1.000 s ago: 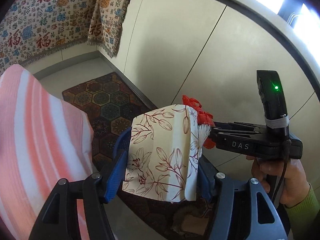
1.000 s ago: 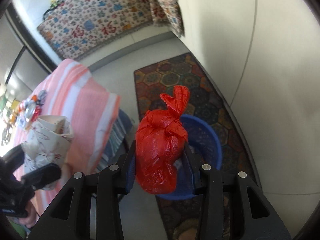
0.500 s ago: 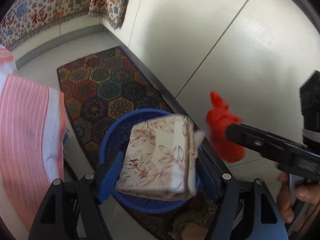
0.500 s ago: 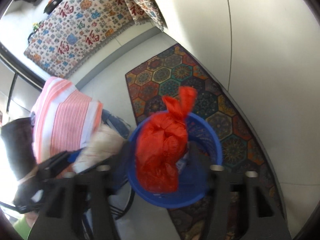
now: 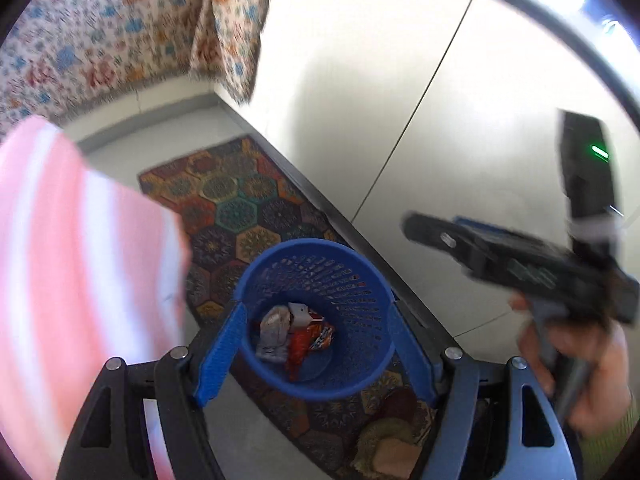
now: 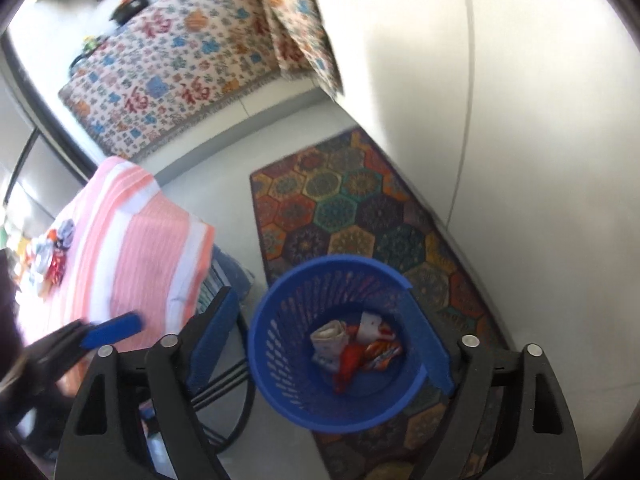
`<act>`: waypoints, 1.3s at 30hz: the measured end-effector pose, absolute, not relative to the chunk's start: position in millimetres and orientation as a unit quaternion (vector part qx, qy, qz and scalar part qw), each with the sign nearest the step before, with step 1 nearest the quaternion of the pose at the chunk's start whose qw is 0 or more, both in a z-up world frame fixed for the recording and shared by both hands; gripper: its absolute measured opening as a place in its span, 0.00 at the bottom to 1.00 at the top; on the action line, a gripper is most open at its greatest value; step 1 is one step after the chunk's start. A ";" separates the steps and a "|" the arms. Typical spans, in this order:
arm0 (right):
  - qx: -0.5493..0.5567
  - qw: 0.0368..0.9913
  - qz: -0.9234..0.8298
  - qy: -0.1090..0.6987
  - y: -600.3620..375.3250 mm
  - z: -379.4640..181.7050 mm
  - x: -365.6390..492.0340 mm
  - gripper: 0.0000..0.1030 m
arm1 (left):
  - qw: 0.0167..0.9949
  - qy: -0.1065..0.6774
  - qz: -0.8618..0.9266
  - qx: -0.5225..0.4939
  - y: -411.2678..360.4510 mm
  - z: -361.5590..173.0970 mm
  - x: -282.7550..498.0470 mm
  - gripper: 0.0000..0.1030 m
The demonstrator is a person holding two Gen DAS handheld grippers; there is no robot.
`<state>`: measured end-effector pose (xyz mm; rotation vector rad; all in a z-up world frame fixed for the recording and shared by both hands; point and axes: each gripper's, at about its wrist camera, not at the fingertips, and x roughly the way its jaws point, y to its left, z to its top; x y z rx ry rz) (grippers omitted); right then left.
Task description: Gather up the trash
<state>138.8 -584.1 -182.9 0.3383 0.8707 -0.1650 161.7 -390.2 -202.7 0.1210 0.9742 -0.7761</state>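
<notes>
A blue mesh waste basket [image 5: 340, 280] stands on a patterned rug by the wall; it also shows in the right wrist view [image 6: 280, 312]. Inside lie the floral paper bag [image 5: 272, 330], the red plastic bag [image 5: 298, 344] and other wrappers; the same trash shows in the right wrist view [image 6: 352, 350]. My left gripper [image 5: 316, 354] is open and empty above the basket. My right gripper [image 6: 320, 338] is open and empty above the basket; it also shows at the right of the left wrist view [image 5: 424, 226].
A table under a pink-and-white striped cloth [image 6: 132, 248] stands left of the basket, with more small trash [image 6: 50, 256] on it. The hexagon-patterned rug [image 6: 360, 208] runs along the white wall. A floral-covered sofa [image 6: 180, 60] stands at the back.
Both grippers opened over the basket. The floral paper bag and the red bag left the jaws and now lie inside the basket.
</notes>
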 end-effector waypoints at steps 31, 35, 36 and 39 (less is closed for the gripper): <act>-0.079 0.894 0.127 0.423 -199.6 -198.2 162.0 0.98 | 0.921 0.387 -0.036 -0.011 -36.2 -137.4 197.8 0.75; -0.071 0.893 0.133 0.425 -200.9 -198.2 161.9 0.98 | 0.929 0.369 0.008 0.006 -53.8 -108.9 262.3 0.82; -0.069 0.892 0.136 0.425 -201.8 -198.2 161.7 0.98 | 0.924 0.380 0.027 0.005 -57.3 -112.3 280.7 0.82; -0.066 0.892 0.142 0.424 -202.2 -198.1 161.6 0.99 | 0.909 0.408 0.085 -0.006 -58.9 -136.0 312.6 0.82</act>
